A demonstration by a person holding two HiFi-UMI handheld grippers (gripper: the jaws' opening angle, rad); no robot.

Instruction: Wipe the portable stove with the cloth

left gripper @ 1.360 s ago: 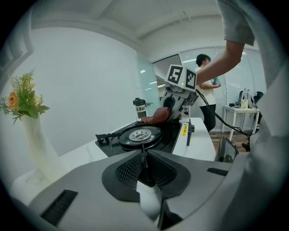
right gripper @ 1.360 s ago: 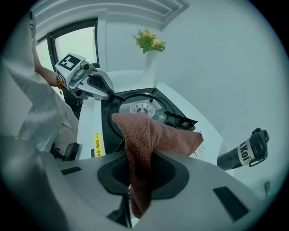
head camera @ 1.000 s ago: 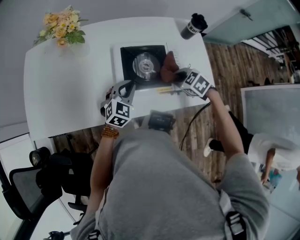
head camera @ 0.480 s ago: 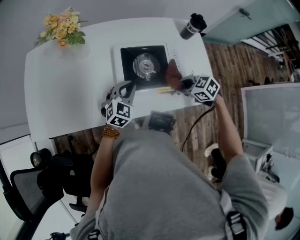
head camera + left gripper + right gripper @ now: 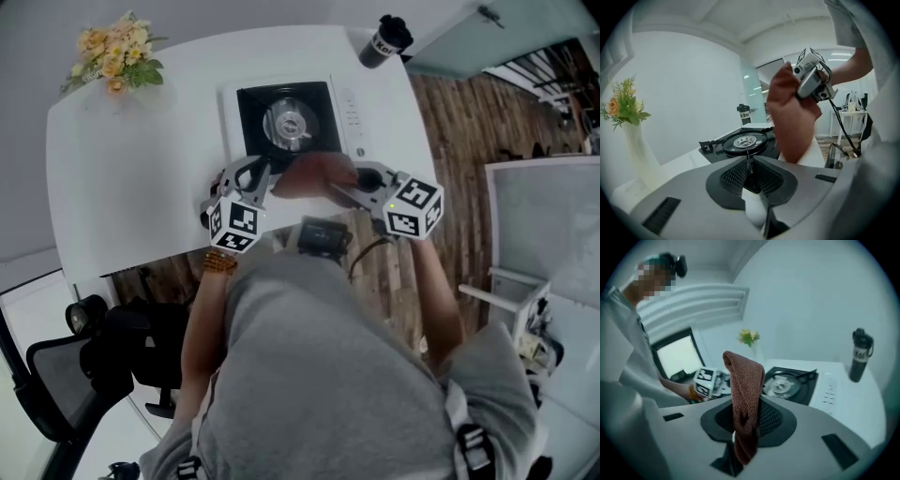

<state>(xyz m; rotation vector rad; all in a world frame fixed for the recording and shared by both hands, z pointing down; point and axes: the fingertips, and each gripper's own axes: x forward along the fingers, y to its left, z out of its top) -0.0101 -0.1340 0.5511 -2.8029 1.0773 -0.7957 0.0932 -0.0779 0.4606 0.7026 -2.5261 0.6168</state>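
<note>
The portable stove (image 5: 291, 122), white with a black top and round burner, sits on the white table (image 5: 141, 169). My right gripper (image 5: 345, 184) is shut on the brown cloth (image 5: 314, 173), held in front of the stove's near edge. In the right gripper view the cloth (image 5: 745, 394) stands up out of the shut jaws of the right gripper (image 5: 740, 430), with the stove (image 5: 790, 380) behind it. My left gripper (image 5: 251, 174) rests at the stove's near left corner. Seen from the left gripper view, the left gripper (image 5: 749, 164) is shut and holds nothing, while the cloth (image 5: 792, 117) hangs to the right.
A vase of flowers (image 5: 112, 56) stands at the table's far left corner. A black bottle (image 5: 382, 42) stands at the far right corner, behind the stove. The table's right edge drops to wooden floor (image 5: 450, 122). A black office chair (image 5: 84, 356) stands at lower left.
My right gripper has pulled back with the cloth from the stove's right side to its near edge, towards the left gripper. The left gripper has stayed in place.
</note>
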